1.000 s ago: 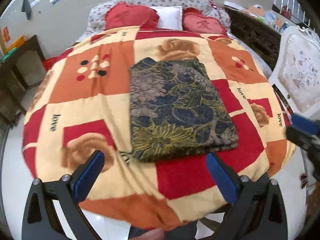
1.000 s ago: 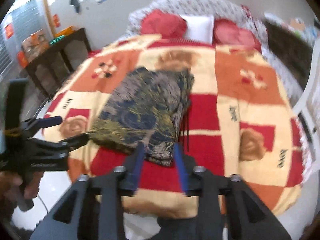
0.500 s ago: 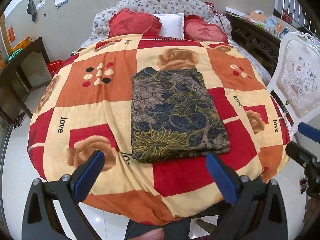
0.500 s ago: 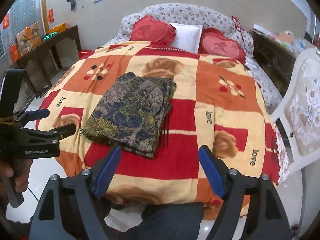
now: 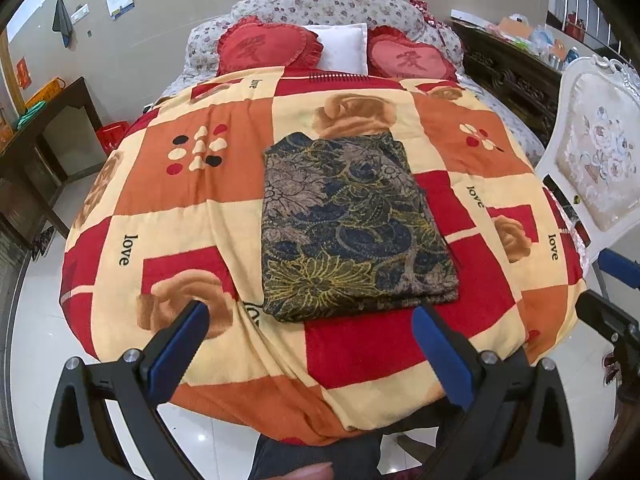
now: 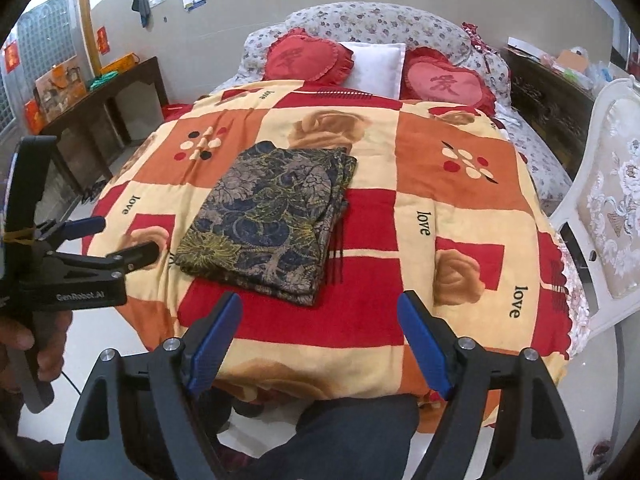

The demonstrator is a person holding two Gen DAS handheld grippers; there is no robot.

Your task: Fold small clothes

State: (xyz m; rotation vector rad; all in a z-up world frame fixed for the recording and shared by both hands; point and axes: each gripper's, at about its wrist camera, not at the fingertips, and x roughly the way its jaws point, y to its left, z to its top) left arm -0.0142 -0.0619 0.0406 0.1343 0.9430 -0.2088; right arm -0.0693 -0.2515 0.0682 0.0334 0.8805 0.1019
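A dark garment (image 5: 352, 224) with a navy, gold and grey floral print lies folded into a flat rectangle in the middle of the bed; the right wrist view shows the garment (image 6: 272, 220) too. My left gripper (image 5: 310, 324) hangs open just short of its near edge, nothing between the blue pads. My right gripper (image 6: 320, 314) is open as well, held above the bed's near edge, close to the garment's near right corner, empty. The left gripper (image 6: 120, 240) also appears at the left of the right wrist view, held by a hand.
The bed carries a red, orange and cream blanket (image 5: 192, 216) printed with roses and "love". Red heart cushions (image 5: 268, 48) and a white pillow lie at the head. A white upholstered chair (image 5: 596, 160) stands at the right, a dark wooden table (image 6: 100, 100) at the left. White floor tiles surround the bed.
My right gripper's jaws have spread from narrow to wide open. Both grippers drew back a little from the garment, which has stayed flat and folded.
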